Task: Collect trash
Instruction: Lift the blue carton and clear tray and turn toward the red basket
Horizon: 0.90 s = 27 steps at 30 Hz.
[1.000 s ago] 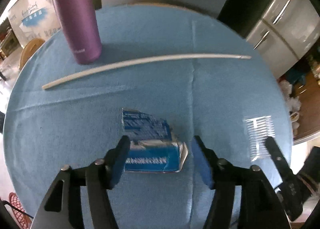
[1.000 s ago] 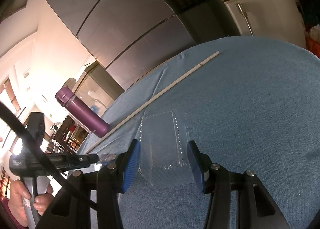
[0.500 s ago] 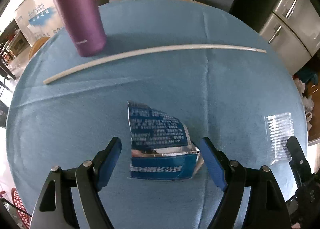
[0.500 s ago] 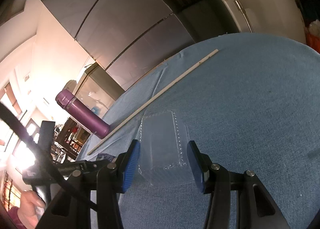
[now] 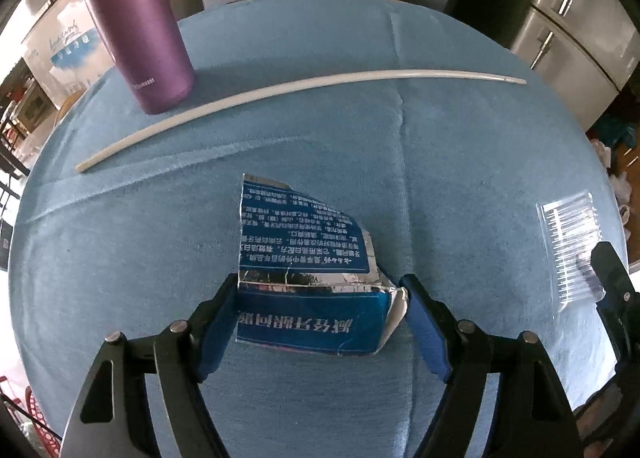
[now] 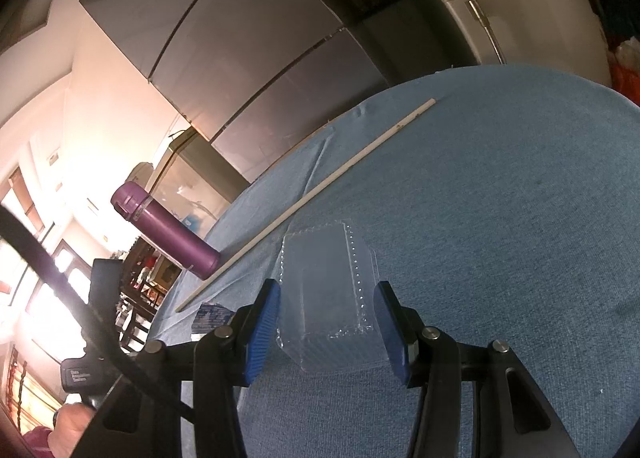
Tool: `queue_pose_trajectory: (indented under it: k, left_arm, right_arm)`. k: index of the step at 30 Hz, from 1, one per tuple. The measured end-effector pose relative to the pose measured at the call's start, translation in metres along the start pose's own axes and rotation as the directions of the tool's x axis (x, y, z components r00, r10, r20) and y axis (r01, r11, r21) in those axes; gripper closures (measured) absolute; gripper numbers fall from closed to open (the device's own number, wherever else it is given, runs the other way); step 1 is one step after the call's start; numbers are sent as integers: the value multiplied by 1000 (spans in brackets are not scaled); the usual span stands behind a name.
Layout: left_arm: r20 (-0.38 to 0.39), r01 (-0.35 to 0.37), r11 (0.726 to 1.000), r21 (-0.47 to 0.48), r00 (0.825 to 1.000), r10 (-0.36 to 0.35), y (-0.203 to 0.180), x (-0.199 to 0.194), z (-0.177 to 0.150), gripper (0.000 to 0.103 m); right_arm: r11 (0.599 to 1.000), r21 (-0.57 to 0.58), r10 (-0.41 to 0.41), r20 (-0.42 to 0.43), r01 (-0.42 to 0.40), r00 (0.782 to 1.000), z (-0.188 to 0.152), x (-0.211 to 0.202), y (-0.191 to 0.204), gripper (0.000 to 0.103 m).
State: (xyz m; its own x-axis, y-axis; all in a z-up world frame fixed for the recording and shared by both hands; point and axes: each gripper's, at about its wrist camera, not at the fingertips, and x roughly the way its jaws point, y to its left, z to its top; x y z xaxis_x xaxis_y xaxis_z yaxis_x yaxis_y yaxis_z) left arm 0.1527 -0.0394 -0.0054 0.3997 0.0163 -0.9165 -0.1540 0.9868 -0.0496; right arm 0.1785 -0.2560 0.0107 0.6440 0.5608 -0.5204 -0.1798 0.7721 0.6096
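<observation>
- Blue-and-silver torn carton (image 5: pixel 308 298), white Chinese print, lies near purple flask (image 5: pixel 136 18) on tablecloth (image 5: pixel 480 162).
- Left gripper (image 5: pixel 320 322) jaws, just closing slightly, bracket carton; contact unclear.
- Right gripper (image 6: pixel 326 322) part-open around clear plastic tray (image 6: pixel 328 298); whether it grips is unclear.

this is a home, at the dining end of a kitchen. a round table under a blue cloth (image 5: pixel 460 162) stands close to a tall steel fridge (image 5: pixel 576 42) with long bar handles, and grey panelled cupboard fronts (image 6: pixel 248 58) rise behind it. a purple flask (image 5: pixel 136 18) stands upright on the cloth. beyond the table's edge, dark wooden chairs (image 6: pixel 136 318) and cluttered shelves sit in a bright room with sunlit windows (image 6: pixel 36 298), and a printed cardboard box (image 5: pixel 68 46) rests nearby.
</observation>
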Motion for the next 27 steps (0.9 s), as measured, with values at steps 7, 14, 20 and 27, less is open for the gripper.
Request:
queue_pose_trajectory:
  k: [7, 14, 20, 27]
  left_arm:
    - [58, 1, 1000, 18, 998, -2, 14, -29, -13, 25]
    - [185, -45, 997, 56, 982, 34, 29, -102, -46, 25]
    - [297, -133, 985, 106, 950, 96, 46, -164, -80, 25]
    - [437, -201, 972, 125, 890, 128, 71, -230, -125, 25]
  right_arm:
    - [1000, -26, -4, 23, 4, 1000, -2, -3, 4, 51]
    - [997, -70, -31, 53, 35, 998, -6, -8, 13, 51]
    - [995, -41, -87, 65, 90, 994, -26, -28, 20, 51]
    - [998, -41, -39, 76, 43, 996, -60, -79, 59, 51]
